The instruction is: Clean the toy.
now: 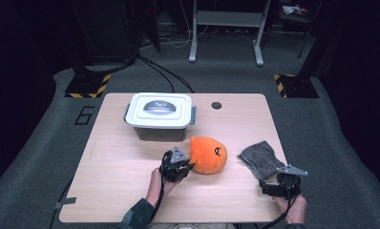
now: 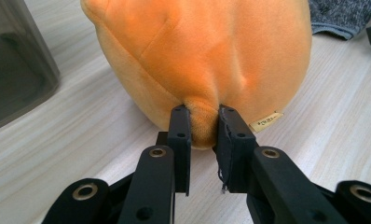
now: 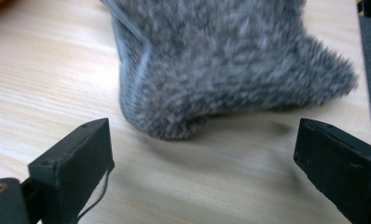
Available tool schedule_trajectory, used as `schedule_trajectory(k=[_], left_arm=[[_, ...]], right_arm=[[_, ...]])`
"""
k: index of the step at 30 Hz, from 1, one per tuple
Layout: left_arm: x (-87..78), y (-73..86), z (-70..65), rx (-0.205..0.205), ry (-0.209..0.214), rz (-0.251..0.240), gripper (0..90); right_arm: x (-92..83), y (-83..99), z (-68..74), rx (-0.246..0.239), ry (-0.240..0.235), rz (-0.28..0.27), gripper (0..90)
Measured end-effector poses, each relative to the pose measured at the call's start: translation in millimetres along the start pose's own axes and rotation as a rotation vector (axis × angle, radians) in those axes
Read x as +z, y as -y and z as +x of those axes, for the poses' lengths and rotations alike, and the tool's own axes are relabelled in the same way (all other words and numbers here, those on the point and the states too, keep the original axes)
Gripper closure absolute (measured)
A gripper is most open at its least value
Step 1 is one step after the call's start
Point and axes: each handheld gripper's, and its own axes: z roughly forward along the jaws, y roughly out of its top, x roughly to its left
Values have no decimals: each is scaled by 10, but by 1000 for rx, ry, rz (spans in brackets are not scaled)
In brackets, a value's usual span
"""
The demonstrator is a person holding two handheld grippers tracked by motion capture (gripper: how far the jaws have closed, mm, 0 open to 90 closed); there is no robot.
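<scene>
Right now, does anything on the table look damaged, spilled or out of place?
Nothing spilled. One small flaw: the pad on the left gripper is frayed at its lower corner, a thread hanging loose. That gripper pinches a fold of the orange plush toy. The grey cloth lies rumpled, one corner lifted.

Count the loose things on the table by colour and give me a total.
Orange: 1, the plush toy
Grey: 1, the fuzzy cloth
White: 1, the lidded box
Total: 3
</scene>
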Motion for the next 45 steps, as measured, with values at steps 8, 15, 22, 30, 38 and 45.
schedule_trajectory(k=[8,15,22,30,38,45], left_arm=[[4,17,-18,-11,-2,-15,767],[0,25,-19,-3,-1,-17,767],[-5,35,-12,4,2,-9,766],[1,39,0,2,4,-8,763],[-1,15,12,17,14,0,763],[-5,-9,-9,32,17,-1,763]], right_arm=[[-126,-290,72,-67,-12,-18,46],[-39,-552,59,-84,-11,-1,60],[191,-746,10,-70,-15,52,64],[493,-848,-28,-59,-7,130,109],[584,-789,-45,-58,3,169,286],[544,-765,-61,-62,-2,136,555]])
